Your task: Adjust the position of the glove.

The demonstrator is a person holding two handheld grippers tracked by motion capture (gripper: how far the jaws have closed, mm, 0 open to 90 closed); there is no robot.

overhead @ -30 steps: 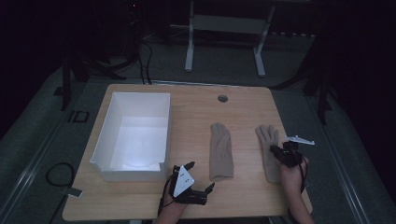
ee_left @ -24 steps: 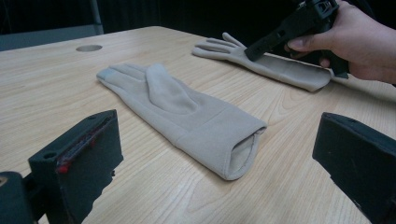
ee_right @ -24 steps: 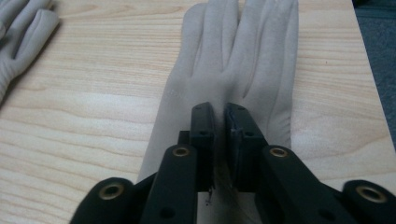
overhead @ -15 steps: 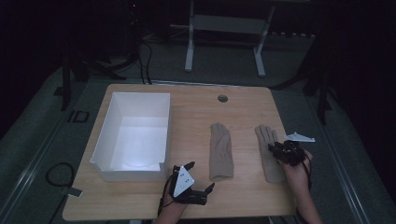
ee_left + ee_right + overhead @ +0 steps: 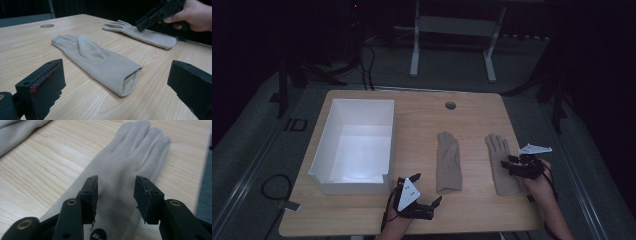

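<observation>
- Gloves first: two beige ones lie flat on the wooden table (image 5: 472, 107), fingers pointing to the far edge, cuffs toward the near edge.
- One glove, call it the middle glove (image 5: 448, 162), sits about mid-table, just right of the white bin (image 5: 354, 145). From the left gripper view it's right ahead, with its open cuff facing the camera (image 5: 100, 63).
- Second one, the right glove (image 5: 503, 165), lies well apart from the middle glove, close to the table's right edge.
- Right gripper (image 5: 513, 165) is low over the right glove's palm area, with the person's right hand (image 5: 539, 182) behind it at the near right. Its jaws have just been opening; in the right gripper view they stand spread (image 5: 116, 195) with glove fabric (image 5: 132, 152) lying under and between them, pads not squeezing it. Can't tell if the tips touch the cloth.
- Same gripper shows in the left gripper view too, tilted down at the far glove (image 5: 143, 33).
- Left gripper (image 5: 428, 189) sits at the near edge, just near-left of the middle glove's cuff, jaws wide apart (image 5: 117, 82) and nothing between them but bare table.
- White bin takes up the left half of the table, and there's a small round hole (image 5: 450, 105) in the tabletop near the far edge.
</observation>
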